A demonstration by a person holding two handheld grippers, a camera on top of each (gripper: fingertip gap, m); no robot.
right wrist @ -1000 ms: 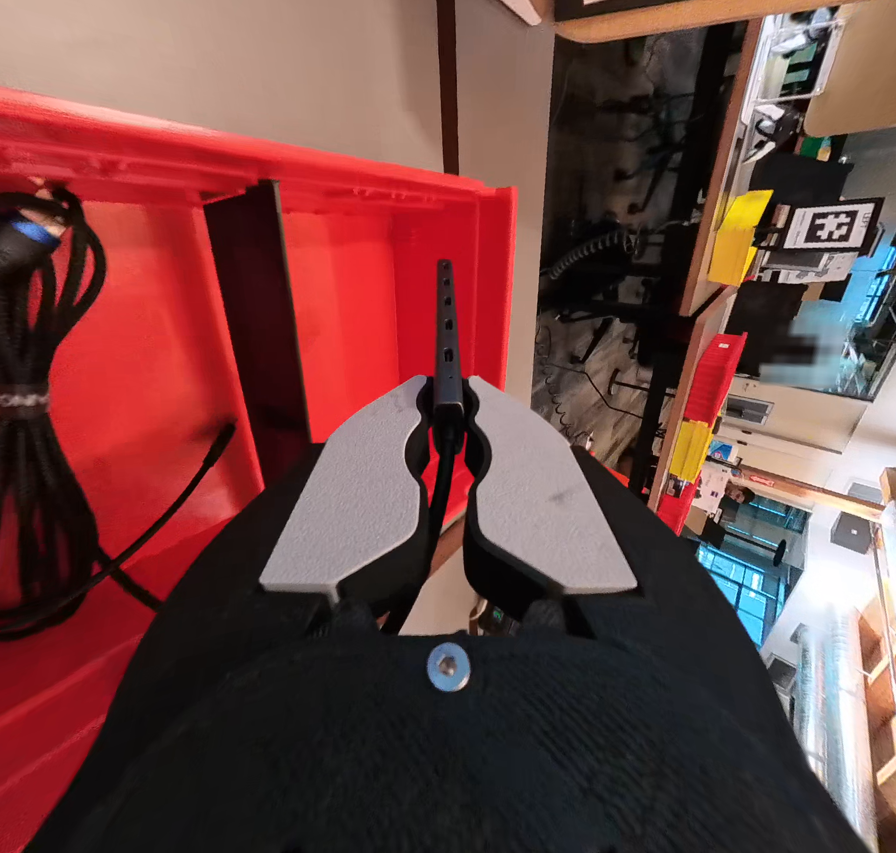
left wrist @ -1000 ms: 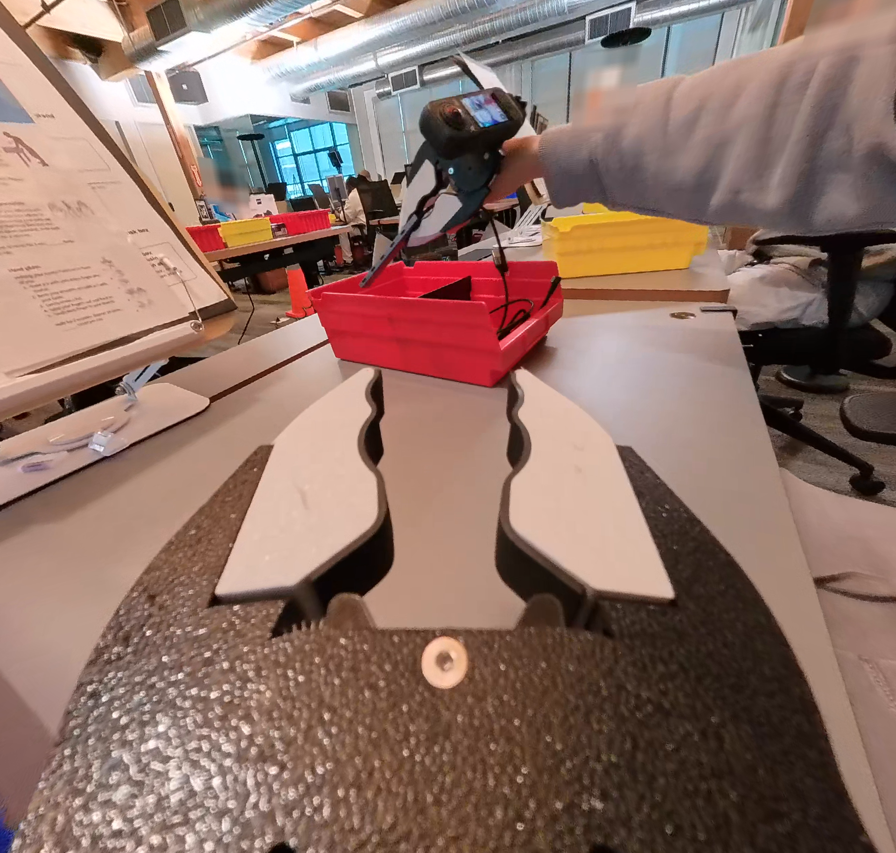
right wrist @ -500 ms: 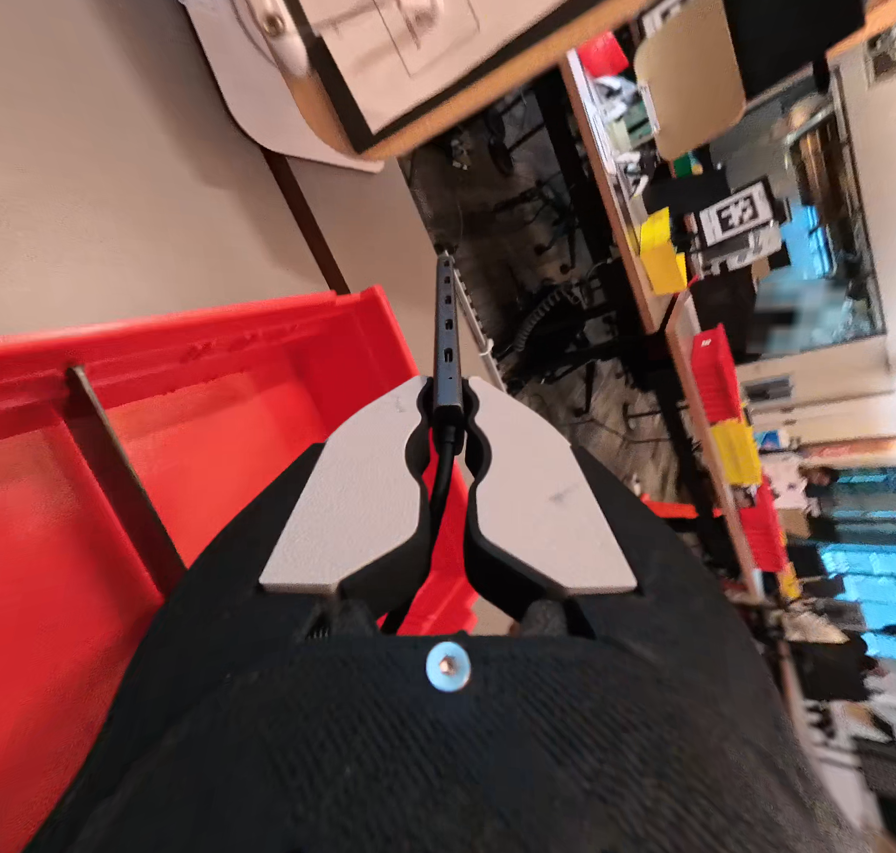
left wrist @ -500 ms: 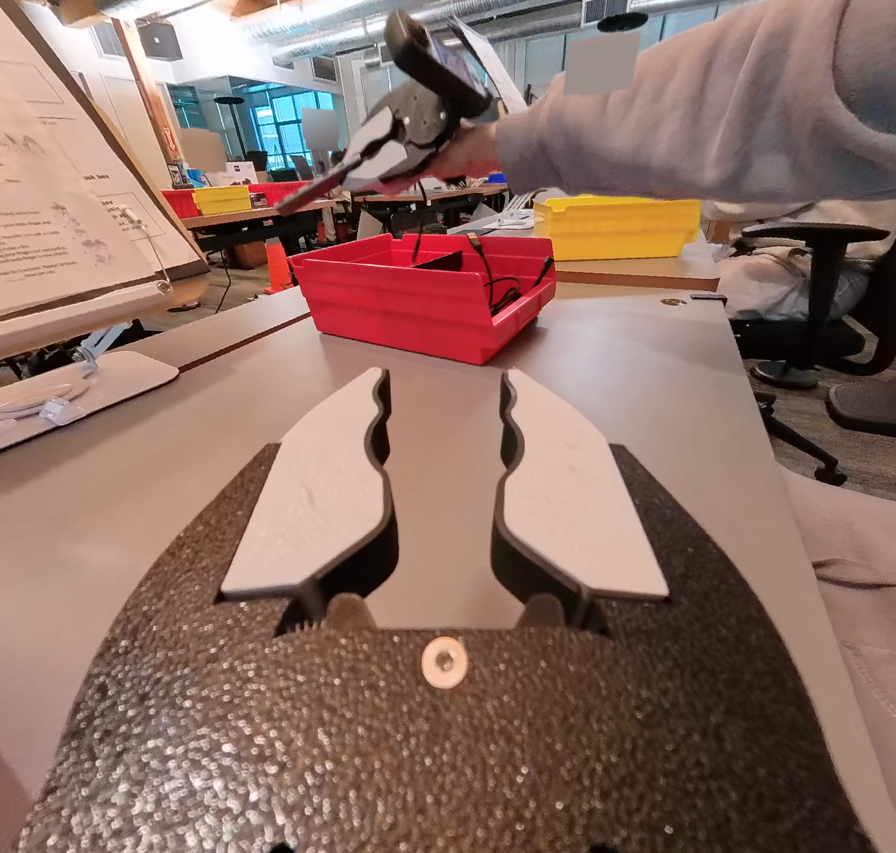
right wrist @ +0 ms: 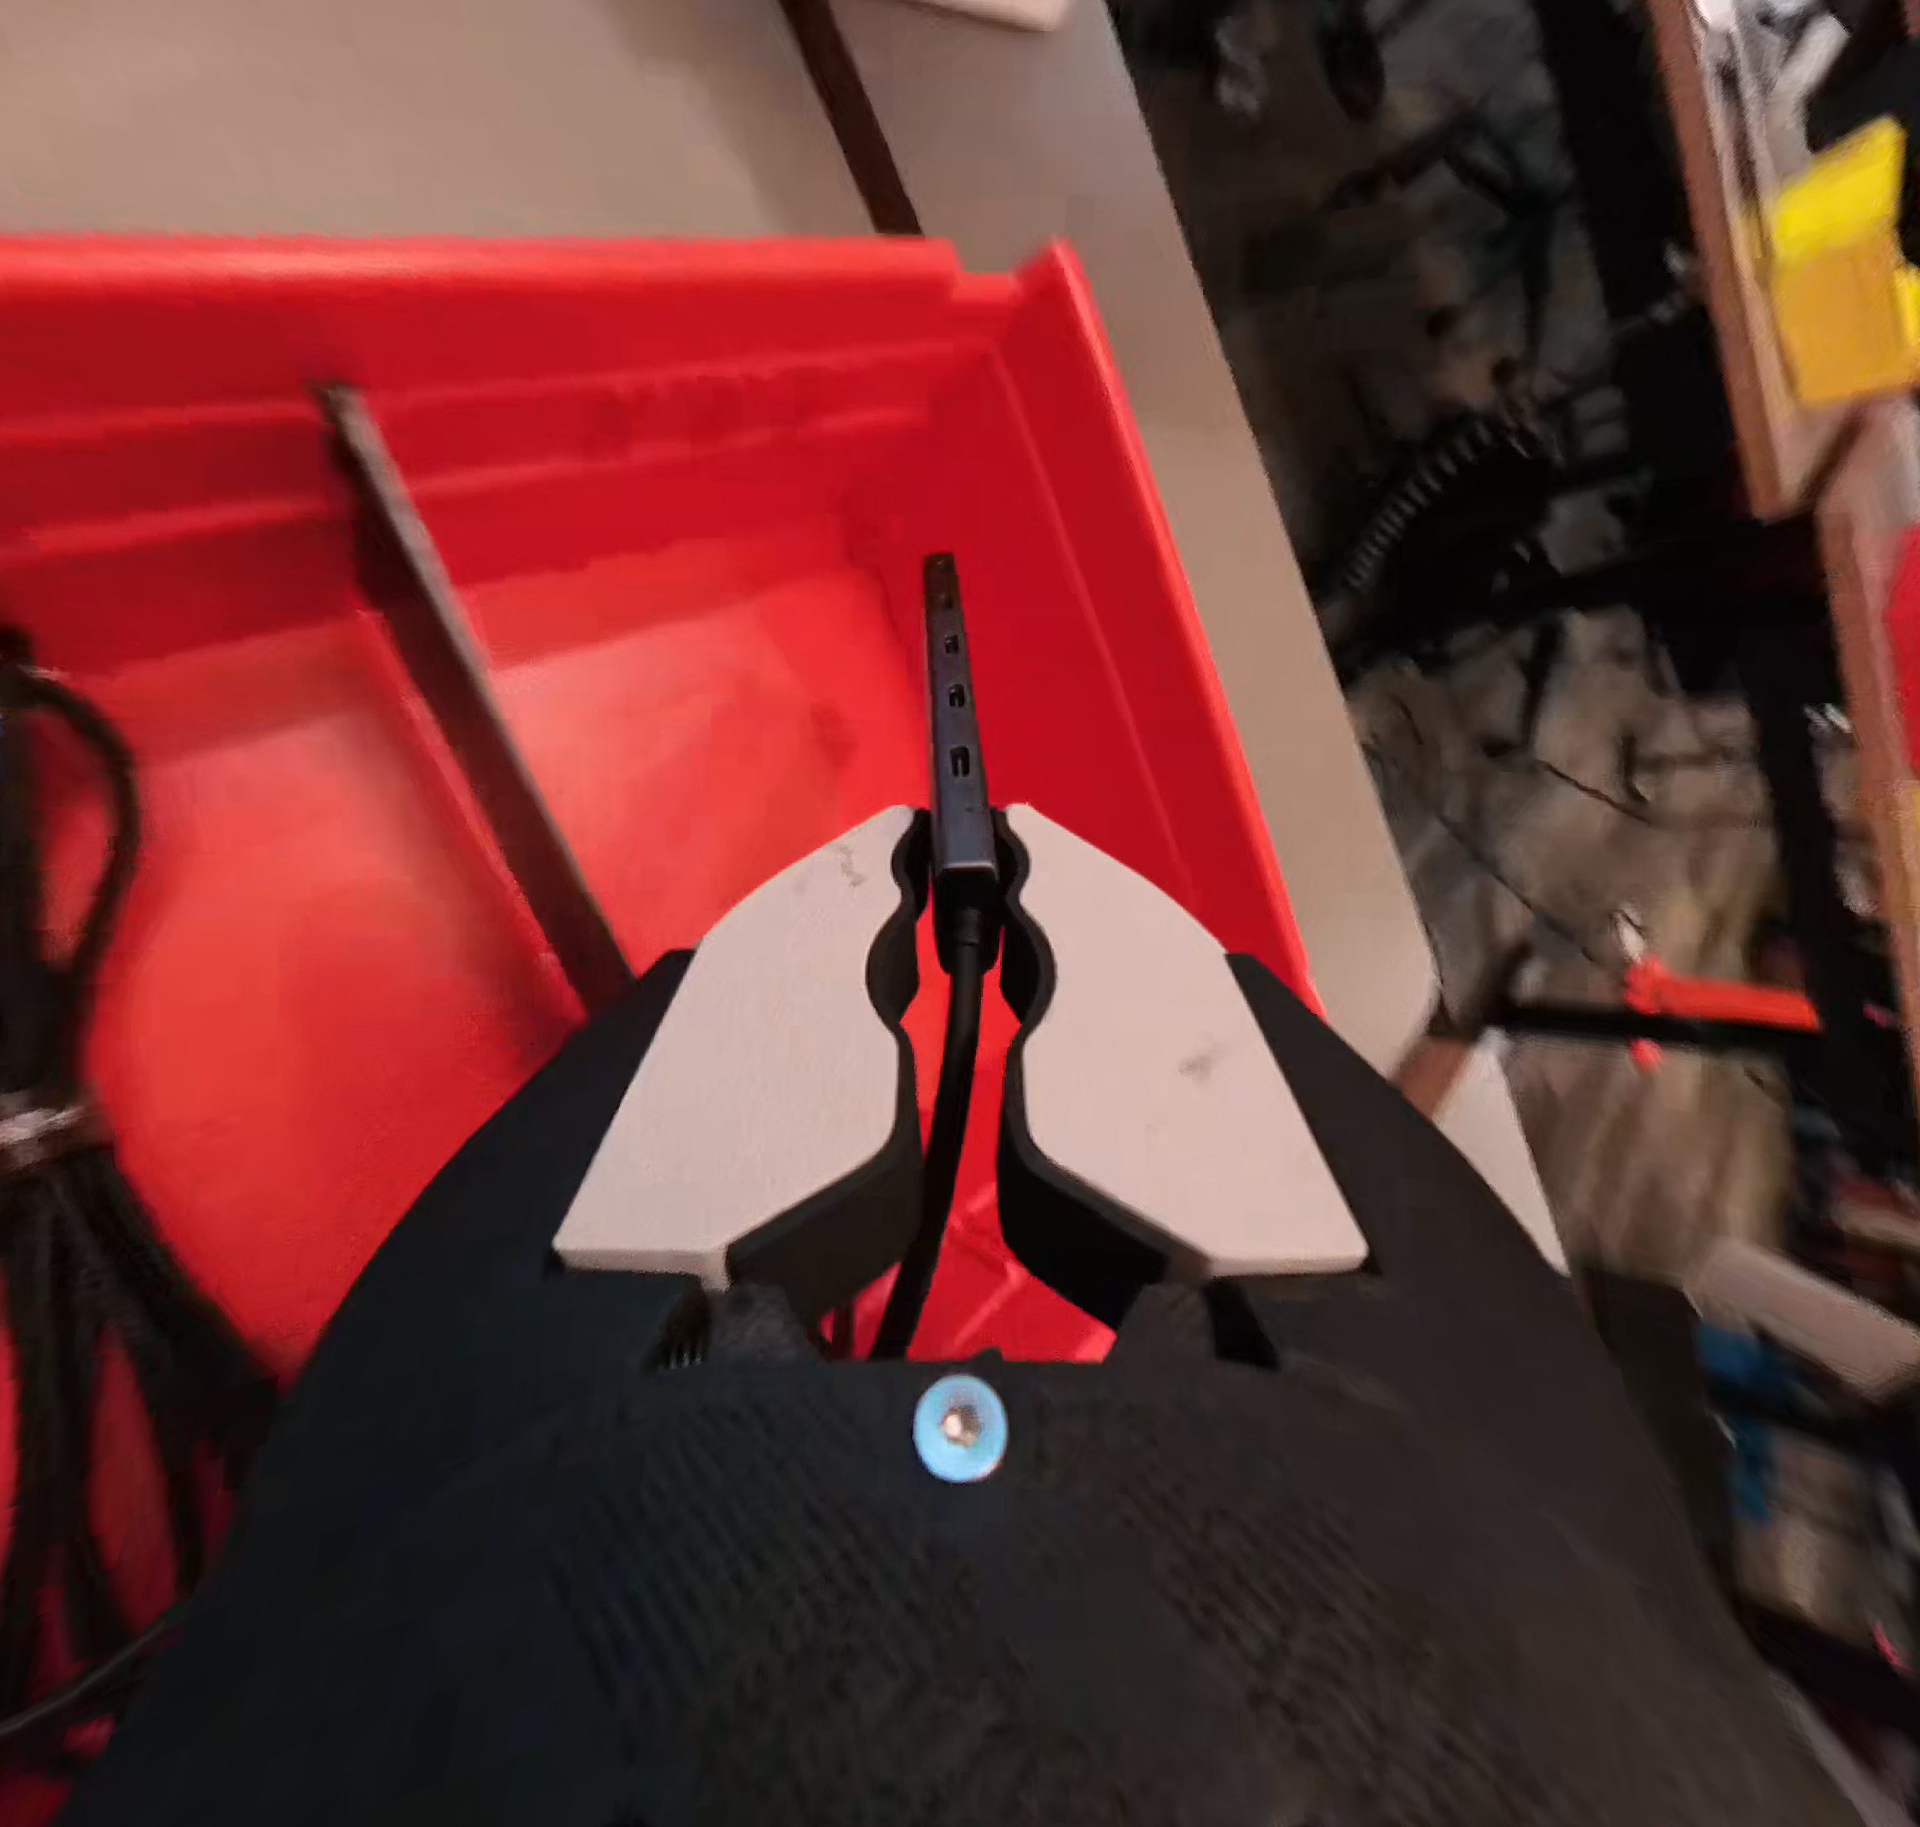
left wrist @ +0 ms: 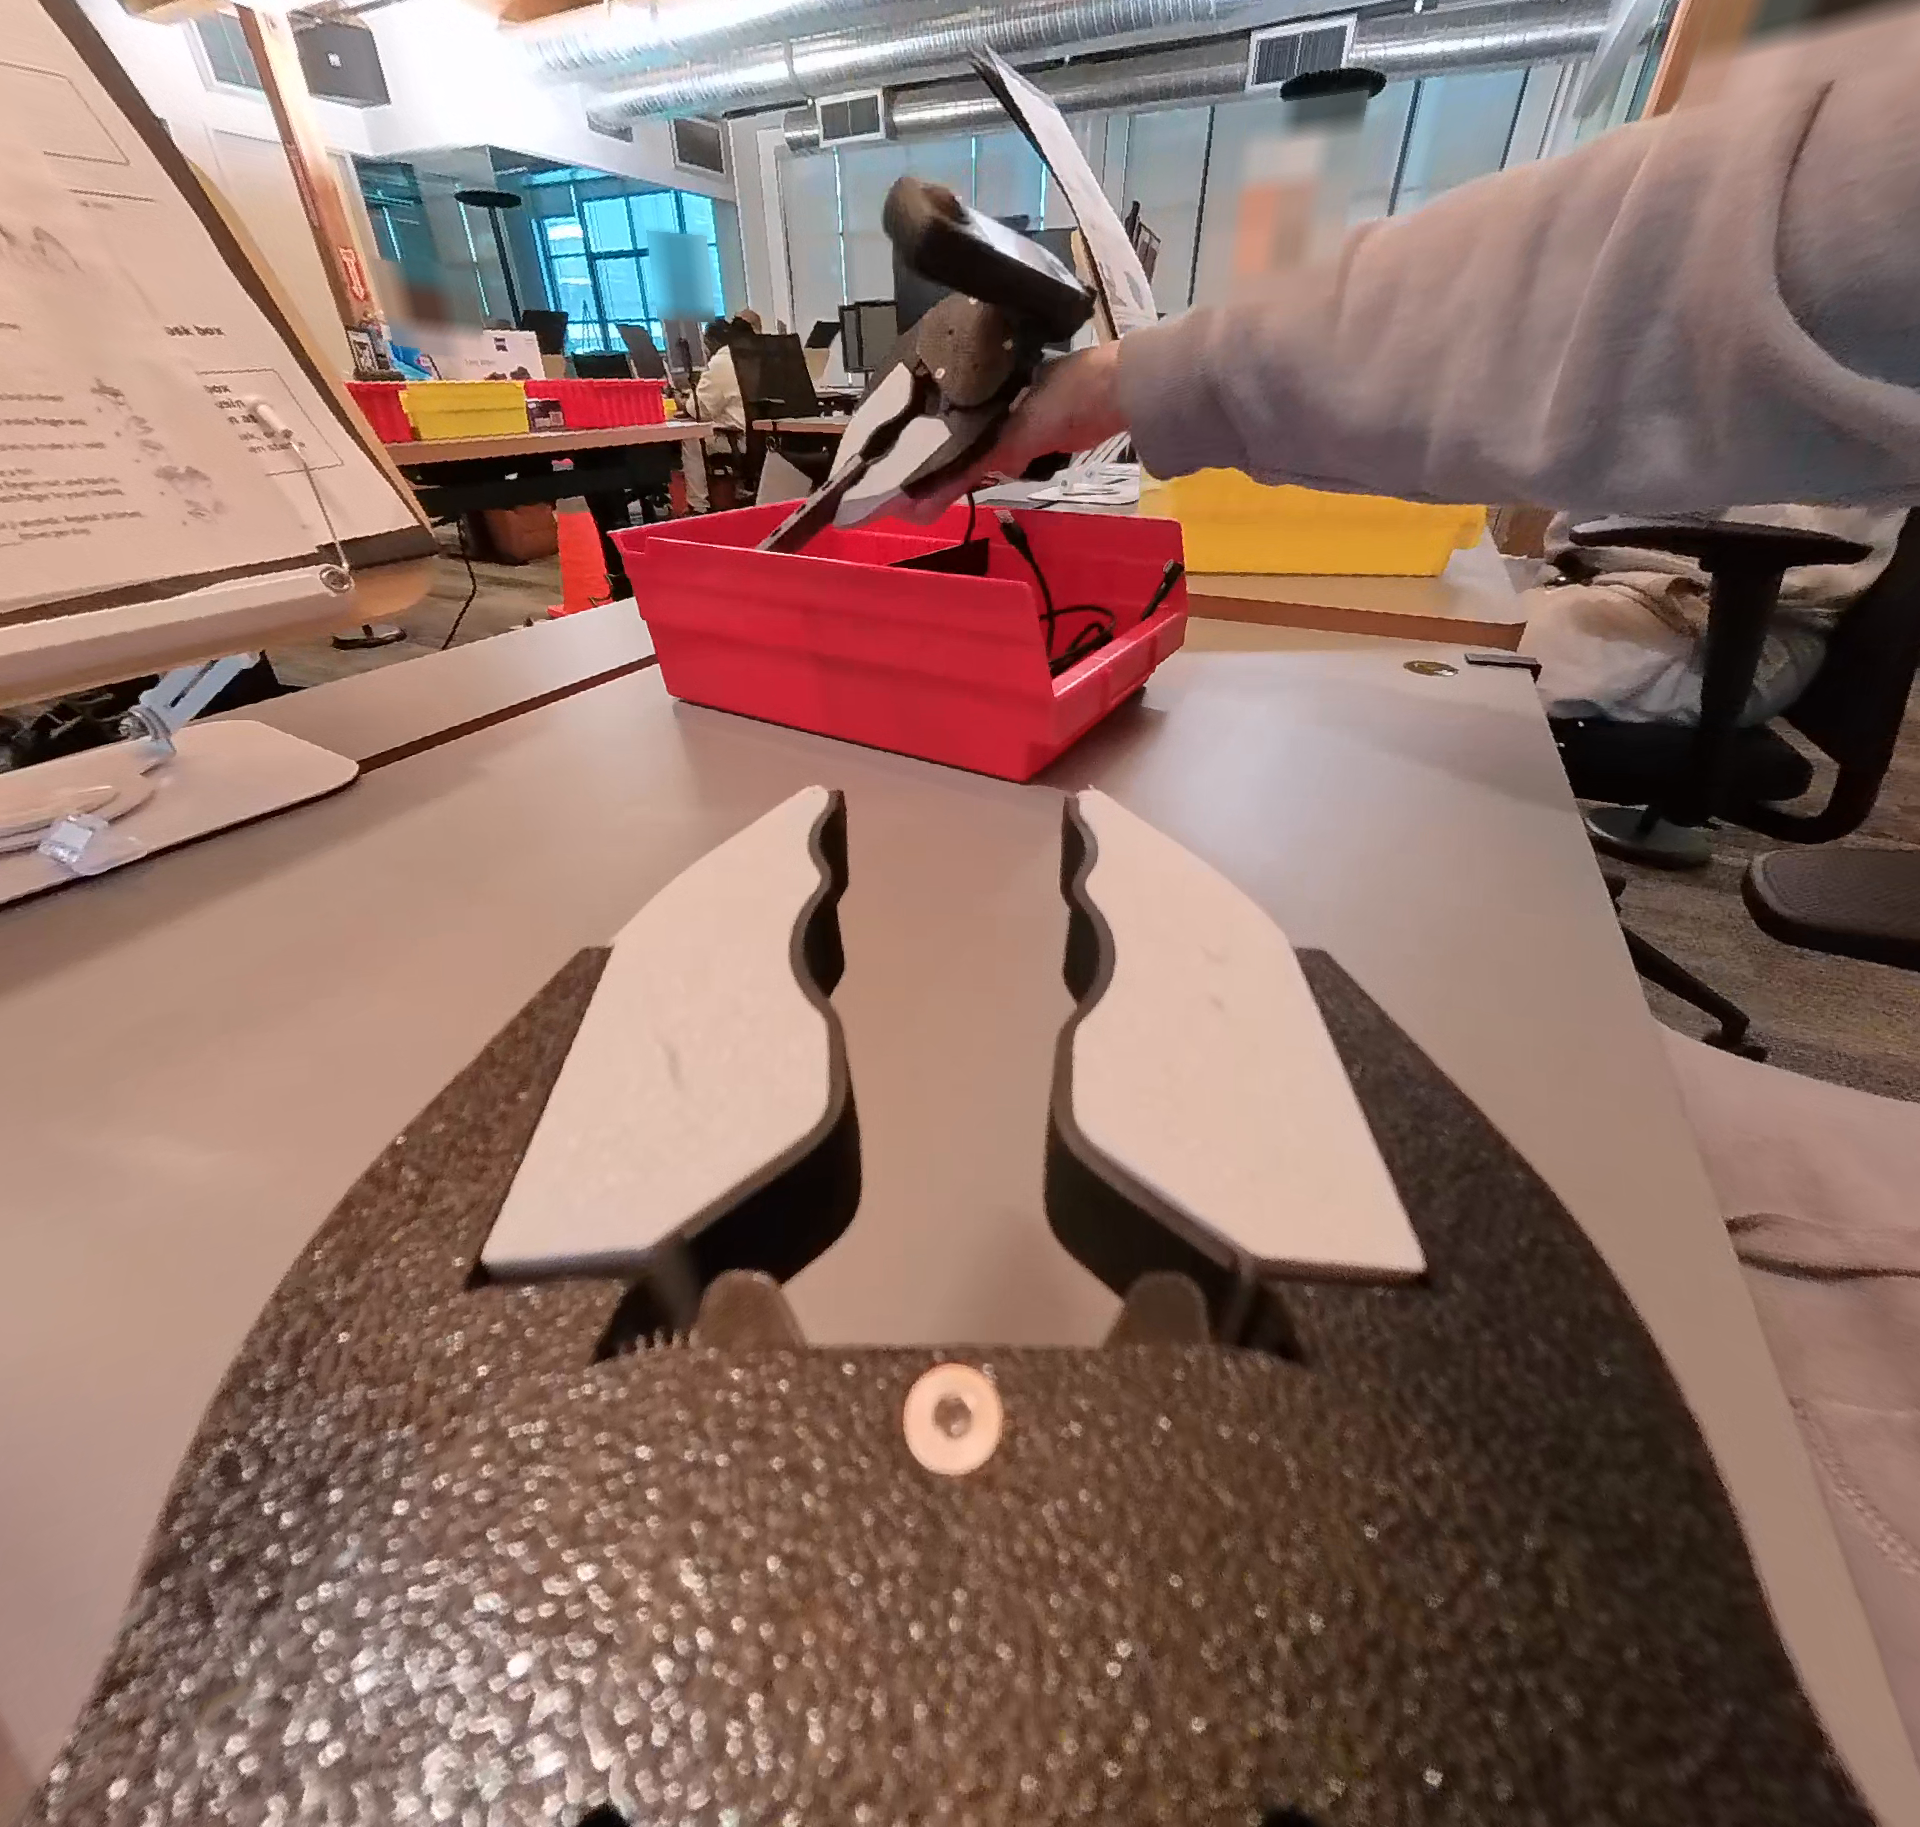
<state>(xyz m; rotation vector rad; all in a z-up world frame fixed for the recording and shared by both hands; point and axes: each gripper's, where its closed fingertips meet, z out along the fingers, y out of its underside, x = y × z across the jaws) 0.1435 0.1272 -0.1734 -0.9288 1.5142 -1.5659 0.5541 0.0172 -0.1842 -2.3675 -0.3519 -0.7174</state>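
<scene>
Slim dark hub (right wrist: 954, 728) with its black cord is pinched in the right gripper (right wrist: 958, 842) jaws, angled into the red bin (right wrist: 665, 343)'s end compartment past the divider (right wrist: 468, 686). Left gripper (left wrist: 948, 904) hovers over the desk (left wrist: 1299, 790), jaws spread, empty.

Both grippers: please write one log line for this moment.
left gripper: open, over table | right gripper: shut on hub, over red bin

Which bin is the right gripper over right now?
The red plastic bin on the grey table, not the yellow one behind; the right gripper holds a slim dark hub there.
</scene>
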